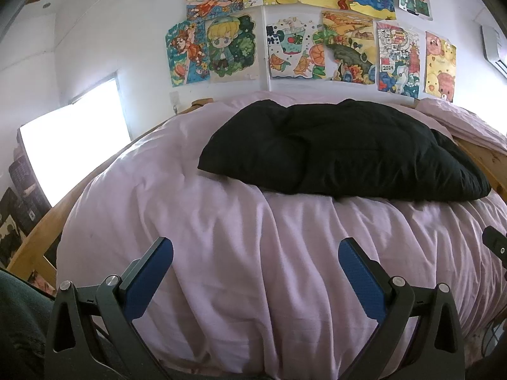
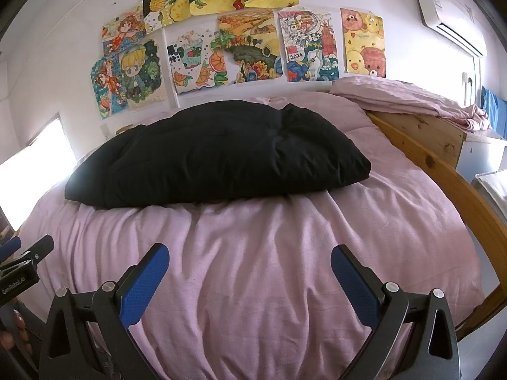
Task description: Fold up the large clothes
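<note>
A black padded garment (image 1: 342,152) lies folded in a thick bundle on the far half of a bed with a wrinkled pink cover (image 1: 221,221). It also shows in the right wrist view (image 2: 218,155) on the same pink cover (image 2: 269,253). My left gripper (image 1: 255,253) is open and empty above the near part of the bed, well short of the garment. My right gripper (image 2: 250,258) is open and empty, likewise short of the garment. The left gripper's side (image 2: 22,262) shows at the left edge of the right wrist view.
A wooden bed frame (image 2: 443,171) runs along the right side, with folded pink bedding (image 2: 412,98) on it. Drawings (image 1: 301,47) cover the wall behind the bed. A bright window (image 1: 73,139) is at the left. An air conditioner (image 2: 450,22) hangs at the upper right.
</note>
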